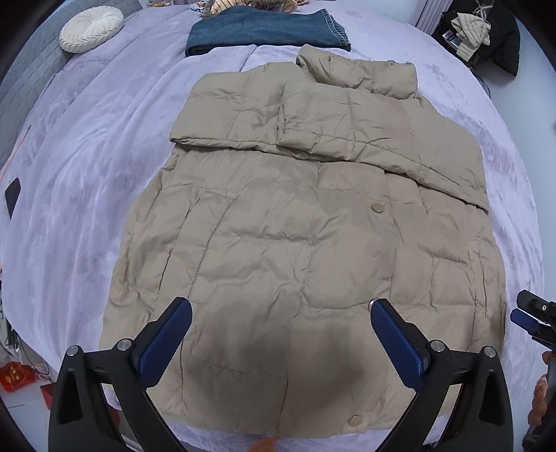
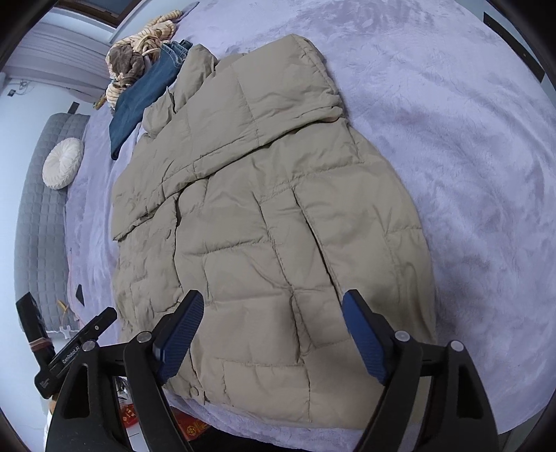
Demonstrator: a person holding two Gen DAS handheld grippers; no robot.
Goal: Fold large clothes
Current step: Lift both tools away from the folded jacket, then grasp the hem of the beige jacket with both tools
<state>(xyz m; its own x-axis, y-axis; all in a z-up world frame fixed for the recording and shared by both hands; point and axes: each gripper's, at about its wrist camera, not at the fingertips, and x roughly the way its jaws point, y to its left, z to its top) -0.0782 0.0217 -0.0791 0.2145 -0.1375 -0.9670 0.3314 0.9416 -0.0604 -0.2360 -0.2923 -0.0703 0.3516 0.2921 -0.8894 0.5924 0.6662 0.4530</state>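
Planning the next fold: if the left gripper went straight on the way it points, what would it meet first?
Most likely the beige puffer jacket. The left gripper has its jaws open with nothing between them, aimed steeply down at the jacket's lower front panel; how far above it hangs is unclear.

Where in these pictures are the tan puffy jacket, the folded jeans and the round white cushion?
tan puffy jacket (image 1: 278, 226): left wrist view, on the quilted front, mid-body.
folded jeans (image 1: 264, 31): left wrist view, on the flat blue denim top.
round white cushion (image 2: 63, 162): right wrist view, on its pleated centre.
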